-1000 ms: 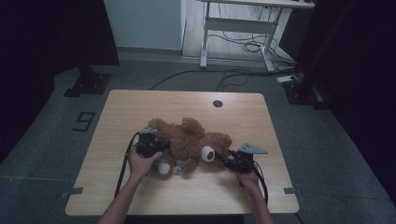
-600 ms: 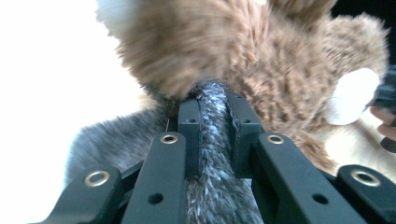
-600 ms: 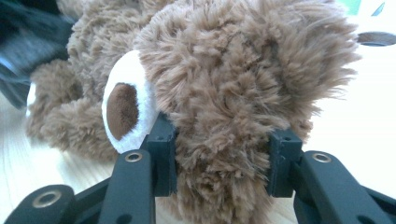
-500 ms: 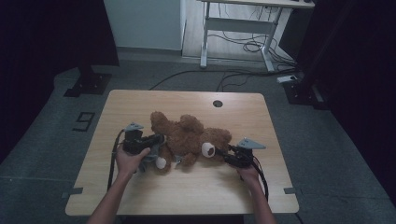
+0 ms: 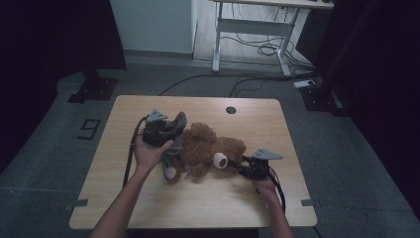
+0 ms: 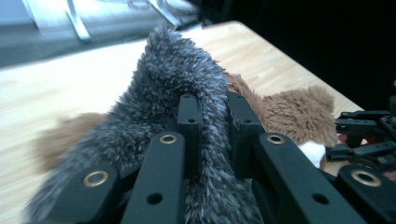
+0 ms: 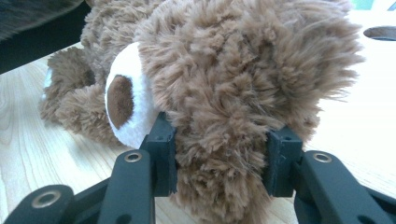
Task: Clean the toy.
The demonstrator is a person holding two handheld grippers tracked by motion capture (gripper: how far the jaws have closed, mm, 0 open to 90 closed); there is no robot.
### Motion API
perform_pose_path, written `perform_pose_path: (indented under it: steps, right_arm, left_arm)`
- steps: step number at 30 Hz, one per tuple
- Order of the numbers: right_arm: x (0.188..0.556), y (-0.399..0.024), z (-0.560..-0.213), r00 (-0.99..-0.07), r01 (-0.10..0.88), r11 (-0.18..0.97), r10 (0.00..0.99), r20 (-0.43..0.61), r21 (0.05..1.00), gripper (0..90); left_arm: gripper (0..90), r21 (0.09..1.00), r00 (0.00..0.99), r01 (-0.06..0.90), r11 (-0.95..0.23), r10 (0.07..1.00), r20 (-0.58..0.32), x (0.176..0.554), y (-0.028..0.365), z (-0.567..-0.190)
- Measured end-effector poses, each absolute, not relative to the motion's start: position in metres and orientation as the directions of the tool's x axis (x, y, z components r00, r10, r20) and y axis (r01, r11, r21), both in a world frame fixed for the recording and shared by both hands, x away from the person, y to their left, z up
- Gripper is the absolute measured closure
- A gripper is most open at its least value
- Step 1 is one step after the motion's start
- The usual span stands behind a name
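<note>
While left gripper point(image 5: 166, 131) is gripping grey fur garment point(image 6: 177, 93), jaws clenched on fold of it, garment is trailing from jaws down to bear's near-left side. Brown teddy bear point(image 5: 208, 148) is lying mid-desk point(image 5: 124, 198), long axis running left-right between both hands. Right gripper point(image 5: 246, 168) is pinning bear's leg point(image 7: 224, 140) beside white foot pad point(image 7: 123, 100), jaws grasping plush, low on desk. Judgement: garment is lying up-left of bear, so peeling away leftward suits left hand, nearer one; right is anchoring.

high view looks down from above; both tool views sit close, probably sharing the teddy bear point(image 5: 208, 151).
</note>
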State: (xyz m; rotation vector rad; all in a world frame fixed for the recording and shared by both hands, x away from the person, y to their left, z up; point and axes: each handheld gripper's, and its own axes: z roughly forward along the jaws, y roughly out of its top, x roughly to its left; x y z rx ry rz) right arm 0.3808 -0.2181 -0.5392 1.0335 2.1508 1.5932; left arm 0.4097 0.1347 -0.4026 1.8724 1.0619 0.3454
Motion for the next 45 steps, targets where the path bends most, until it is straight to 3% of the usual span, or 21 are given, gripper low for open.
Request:
perform_pose_path:
  steps: [5,12,15,17,18,19,20,22,29,35,38,39,45]
  right_arm:
    - [0.381,-0.219,-0.539,-0.715,0.375,0.15,0.675,0.182,0.915,55.1]
    - [0.381,-0.22,-0.54,-0.713,0.382,0.146,0.675,0.19,0.913,52.7]
    - [0.379,-0.219,-0.539,-0.709,0.394,0.147,0.677,0.198,0.907,46.9]
    - [0.374,-0.218,-0.536,-0.701,0.403,0.166,0.688,0.187,0.9,36.4]
    - [0.374,-0.218,-0.536,-0.701,0.403,0.166,0.688,0.187,0.9,36.4]
    - [0.371,-0.218,-0.534,-0.693,0.409,0.173,0.698,0.181,0.896,28.1]
    - [0.371,-0.218,-0.534,-0.693,0.409,0.173,0.698,0.181,0.896,28.1]
    - [0.367,-0.221,-0.53,-0.684,0.419,0.129,0.696,0.218,0.899,19.7]
    - [0.371,-0.213,-0.515,-0.668,0.427,0.097,0.704,0.241,0.899,11.2]
    - [0.377,-0.196,-0.514,-0.646,0.45,0.089,0.72,0.255,0.889,12.0]
    - [0.378,-0.196,-0.515,-0.638,0.45,0.066,0.722,0.269,0.891,19.6]
    - [0.377,-0.197,-0.517,-0.634,0.445,0.067,0.728,0.261,0.893,26.9]
    - [0.369,-0.2,-0.52,-0.655,0.426,0.083,0.715,0.244,0.901,31.1]
  left_arm:
    - [77.3,0.769,0.573,0.588,-0.249,0.8,-0.179,0.433,0.114,-0.425]
    - [78.8,0.728,0.555,0.65,-0.217,0.79,-0.261,0.438,0.124,-0.451]
    - [79.7,0.732,0.563,0.641,-0.231,0.79,-0.244,0.43,0.125,-0.459]
    - [80.4,0.741,0.571,0.626,-0.243,0.79,-0.223,0.423,0.124,-0.463]
    - [80.4,0.745,0.577,0.619,-0.249,0.787,-0.217,0.419,0.125,-0.465]
    - [80.6,0.752,0.58,0.616,-0.235,0.781,-0.231,0.414,0.128,-0.468]
    - [80.7,0.752,0.58,0.616,-0.235,0.781,-0.231,0.414,0.128,-0.468]
    - [80.9,0.754,0.58,0.62,-0.216,0.773,-0.256,0.409,0.13,-0.471]
    - [80.9,0.763,0.613,0.604,-0.23,0.746,-0.259,0.387,0.13,-0.479]
    - [81.0,0.763,0.612,0.614,-0.205,0.733,-0.296,0.378,0.132,-0.491]
    - [80.9,0.761,0.607,0.619,-0.195,0.734,-0.306,0.379,0.133,-0.491]
    - [80.9,0.76,0.607,0.619,-0.2,0.735,-0.301,0.379,0.132,-0.491]
    - [80.3,0.761,0.619,0.614,-0.21,0.727,-0.299,0.374,0.134,-0.483]
